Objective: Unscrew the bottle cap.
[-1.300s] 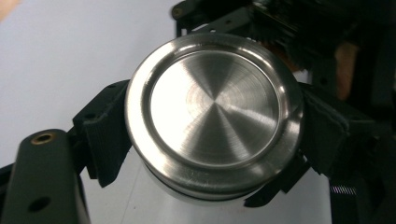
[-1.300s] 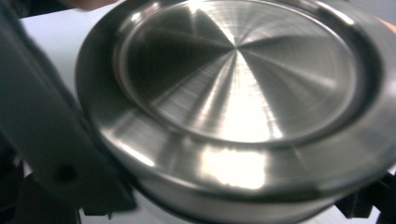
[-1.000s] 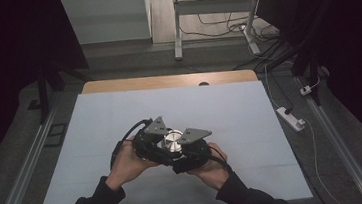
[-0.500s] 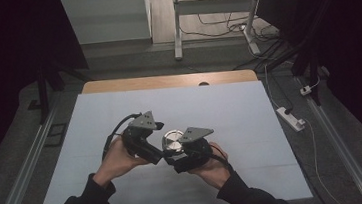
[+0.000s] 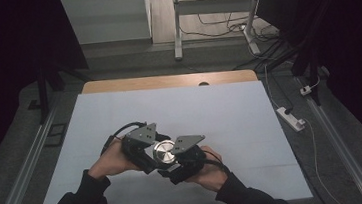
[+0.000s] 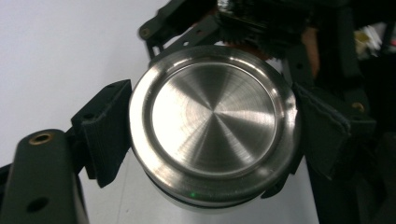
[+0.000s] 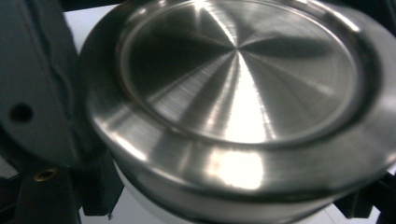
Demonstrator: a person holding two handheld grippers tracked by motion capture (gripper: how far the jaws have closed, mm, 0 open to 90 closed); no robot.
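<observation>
high view is showing a round brushed-steel lidded container point(image 5: 164, 152) near the table's point(image 5: 230, 112) front edge, lid facing up; left gripper point(image 5: 142, 147) and right gripper point(image 5: 183, 157) are both gripping it from opposite sides, equally near.

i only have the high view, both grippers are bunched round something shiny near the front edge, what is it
Observer: A round steel lid with a brushed, recessed top, sitting on a white body just visible under its rim.
Operator: is the left gripper actually on it
Observer: Yes. In the left gripper view the left gripper has a black pad pressed against each side of the lid's rim.
Operator: and the right one
Observer: The right gripper view is very close; one dark jaw lies against the lid's left edge, and the other side is out of frame, so I cannot confirm its grip.
</observation>
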